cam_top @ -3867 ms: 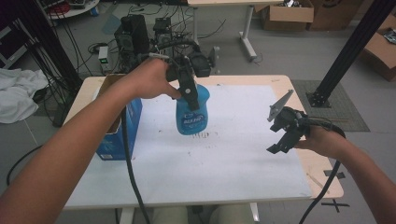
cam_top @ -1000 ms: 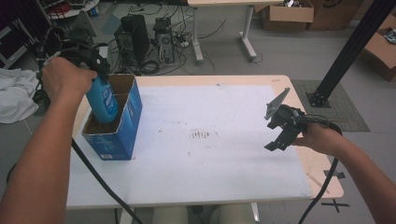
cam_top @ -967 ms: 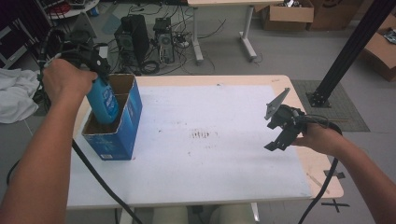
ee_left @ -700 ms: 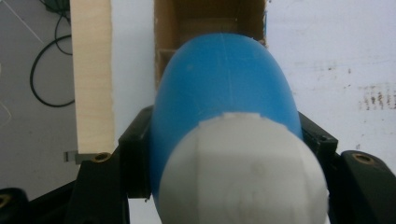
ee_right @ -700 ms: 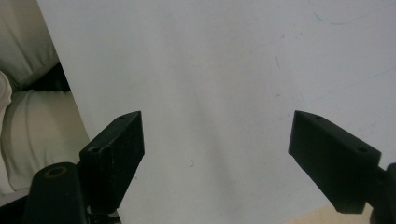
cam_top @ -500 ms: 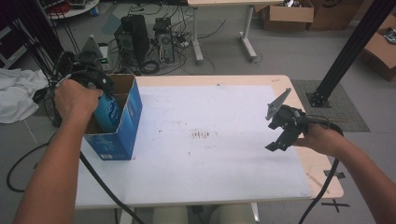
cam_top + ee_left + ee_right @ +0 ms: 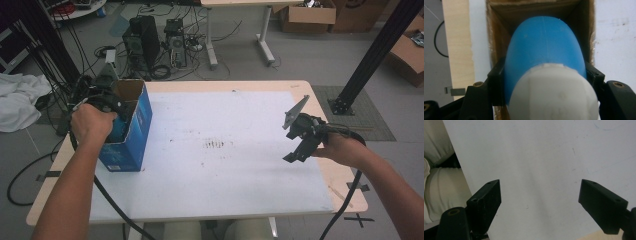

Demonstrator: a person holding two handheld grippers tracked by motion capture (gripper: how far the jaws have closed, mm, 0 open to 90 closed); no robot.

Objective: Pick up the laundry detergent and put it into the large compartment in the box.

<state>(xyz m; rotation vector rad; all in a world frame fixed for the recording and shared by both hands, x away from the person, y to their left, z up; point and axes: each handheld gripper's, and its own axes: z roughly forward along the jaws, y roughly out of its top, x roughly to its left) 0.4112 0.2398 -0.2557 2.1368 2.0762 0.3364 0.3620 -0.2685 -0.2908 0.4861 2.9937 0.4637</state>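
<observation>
Left gripper was clamped on the blue bottle, one jaw pressed to each flank of the body just below the white cap. The bottle hung straight ahead of the jaws, its far end pointing down into the open brown mouth of the blue carton. In the high view the left hand sat over the carton's top edge, with the bottle largely sunk between its walls.

Right gripper was spread wide with nothing between the jaws; bare white tabletop lay beyond them. In the high view it hung above the table's right side, well apart from the carton.

Judgement: step in hand looked like lowering the bottle into the carton.

Notes for doing it well:
- Keep the bottle centred between the cardboard walls seen either side of the jaws; clearance looked slight, and a jaw could catch the rim.
- Lower until the bottle's base is supported before letting go; whether it had reached the floor could not be told.
- Open only enough to free the flanks, then withdraw straight back along the bottle's axis, so that the carton is not dragged or tipped.
</observation>
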